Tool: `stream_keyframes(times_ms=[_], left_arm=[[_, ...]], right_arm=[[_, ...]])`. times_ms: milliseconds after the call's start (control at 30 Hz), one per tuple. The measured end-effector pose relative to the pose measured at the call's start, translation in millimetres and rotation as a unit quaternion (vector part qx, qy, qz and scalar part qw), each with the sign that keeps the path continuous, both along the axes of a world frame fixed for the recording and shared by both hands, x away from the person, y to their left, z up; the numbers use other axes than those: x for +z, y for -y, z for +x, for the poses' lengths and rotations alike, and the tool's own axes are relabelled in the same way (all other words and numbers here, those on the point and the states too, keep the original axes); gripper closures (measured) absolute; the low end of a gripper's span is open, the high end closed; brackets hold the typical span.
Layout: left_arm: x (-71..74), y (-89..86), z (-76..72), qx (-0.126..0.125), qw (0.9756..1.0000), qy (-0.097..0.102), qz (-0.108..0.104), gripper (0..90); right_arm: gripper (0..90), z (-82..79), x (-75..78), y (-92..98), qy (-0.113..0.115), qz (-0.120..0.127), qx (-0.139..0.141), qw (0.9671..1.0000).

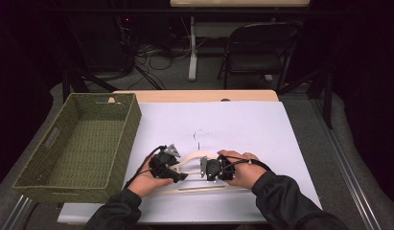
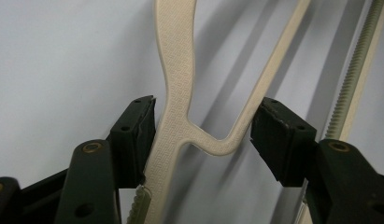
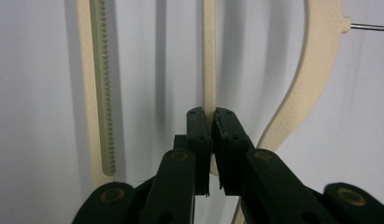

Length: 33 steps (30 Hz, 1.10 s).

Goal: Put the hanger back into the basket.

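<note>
A cream plastic clothes hanger (image 1: 192, 156) with a wire hook (image 1: 200, 134) lies flat on the white sheet (image 1: 242, 124). My left gripper (image 1: 178, 173) sits at its left part. In the left gripper view the hanger (image 2: 175, 70) forks between the jaws, and my left gripper (image 2: 208, 112) has one pad against the broad arm and the other against the thin strut. My right gripper (image 1: 204, 168) is at the hanger's middle. In the right gripper view my right gripper (image 3: 209, 114) is shut on the thin middle bar (image 3: 209, 60), with the ridged bar (image 3: 102, 93) to its left.
A green woven basket (image 1: 132, 120) stands at the table's left, close to the left hand. Behind the table are a folding chair (image 1: 261, 48) and cables on the floor. The white sheet is bare beyond the hook.
</note>
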<state>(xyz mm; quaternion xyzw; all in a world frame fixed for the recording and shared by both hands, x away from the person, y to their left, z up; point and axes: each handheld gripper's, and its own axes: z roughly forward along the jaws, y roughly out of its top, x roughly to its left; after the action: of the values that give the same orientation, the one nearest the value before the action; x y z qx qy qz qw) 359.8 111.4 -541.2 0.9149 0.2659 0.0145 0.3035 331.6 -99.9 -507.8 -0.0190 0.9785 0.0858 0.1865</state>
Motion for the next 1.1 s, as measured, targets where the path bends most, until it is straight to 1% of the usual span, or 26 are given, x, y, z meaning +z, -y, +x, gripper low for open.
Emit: stream_keyframes(times_ms=[67, 133, 167, 233, 267, 467, 533, 567, 700, 733, 767, 867, 900, 933, 967, 1000, 1033, 1100], left_arm=[[1.6, 0.8, -2.9, -0.004, 0.9999, 0.011, 0.006, 42.2], [2.6, 0.9, -4.7, -0.011, 0.9997, 0.019, 0.008, 43.5], [3.3, 0.8, -5.3, -0.013, 0.9996, 0.021, 0.011, 44.1], [3.7, 0.6, -5.7, -0.016, 0.9996, 0.021, 0.012, 45.1], [4.2, 0.7, -7.0, -0.023, 0.9993, 0.023, 0.018, 45.9], [5.0, 1.7, -10.9, -0.039, 0.9976, 0.046, 0.036, 48.4], [4.9, 2.2, -11.8, -0.043, 0.9970, 0.050, 0.040, 49.2], [4.5, 2.4, -11.9, -0.046, 0.9969, 0.049, 0.042, 49.6], [3.5, 3.4, -13.3, -0.054, 0.9962, 0.051, 0.047, 52.1], [3.2, 3.8, -14.3, -0.059, 0.9954, 0.053, 0.053, 52.7], [3.2, 3.8, -14.3, -0.059, 0.9954, 0.053, 0.053, 53.0], [2.6, 3.8, -15.4, -0.061, 0.9955, 0.054, 0.049, 53.6], [2.6, 3.8, -15.4, -0.061, 0.9955, 0.054, 0.049, 53.9], [3.6, 3.6, -15.5, -0.062, 0.9954, 0.056, 0.046, 54.2], [3.6, 3.6, -15.5, -0.062, 0.9954, 0.056, 0.046, 54.3], [4.2, 3.4, -15.5, -0.063, 0.9951, 0.059, 0.048, 54.6], [4.1, 3.2, -15.2, -0.062, 0.9951, 0.060, 0.048, 54.7], [4.0, 3.1, -14.9, -0.062, 0.9952, 0.059, 0.047, 54.8]], right_arm=[[85.1, 0.4, -0.2, 0.2, 0.000, 0.000, 0.001, 1.0000], [84.9, 0.8, 0.5, 0.5, -0.004, -0.006, -0.003, 1.0000], [84.8, 1.2, -0.6, 1.2, -0.003, 0.002, -0.002, 1.0000], [84.5, 1.4, -0.5, 1.8, -0.001, 0.002, -0.004, 1.0000], [84.4, 1.3, -0.7, 1.9, -0.002, 0.002, -0.005, 1.0000], [84.0, 1.0, -3.7, 2.3, -0.003, 0.004, -0.009, 0.9999], [83.6, 1.6, -4.9, 2.7, -0.004, 0.009, -0.013, 0.9999], [83.3, 2.2, -5.5, 3.1, -0.006, 0.012, -0.014, 0.9998], [81.8, 5.6, -7.6, 6.0, -0.020, 0.024, -0.030, 0.9991], [81.1, 6.5, -8.0, 6.9, -0.022, 0.030, -0.034, 0.9988], [80.5, 7.6, -8.4, 8.0, -0.026, 0.038, -0.039, 0.9982], [78.2, 10.4, -8.6, 11.8, -0.046, 0.062, -0.058, 0.9953], [78.2, 10.4, -8.6, 11.8, -0.046, 0.062, -0.058, 0.9953], [72.4, 13.2, -6.6, 14.6, -0.060, 0.086, -0.066, 0.9923], [72.4, 13.2, -6.6, 14.6, -0.060, 0.086, -0.066, 0.9923], [71.7, 15.1, -0.3, 17.9, -0.073, 0.112, -0.073, 0.9883], [71.4, 15.3, 3.3, 19.4, -0.081, 0.125, -0.079, 0.9857], [69.9, 18.1, 12.8, 24.4, -0.096, 0.161, -0.091, 0.9780]])
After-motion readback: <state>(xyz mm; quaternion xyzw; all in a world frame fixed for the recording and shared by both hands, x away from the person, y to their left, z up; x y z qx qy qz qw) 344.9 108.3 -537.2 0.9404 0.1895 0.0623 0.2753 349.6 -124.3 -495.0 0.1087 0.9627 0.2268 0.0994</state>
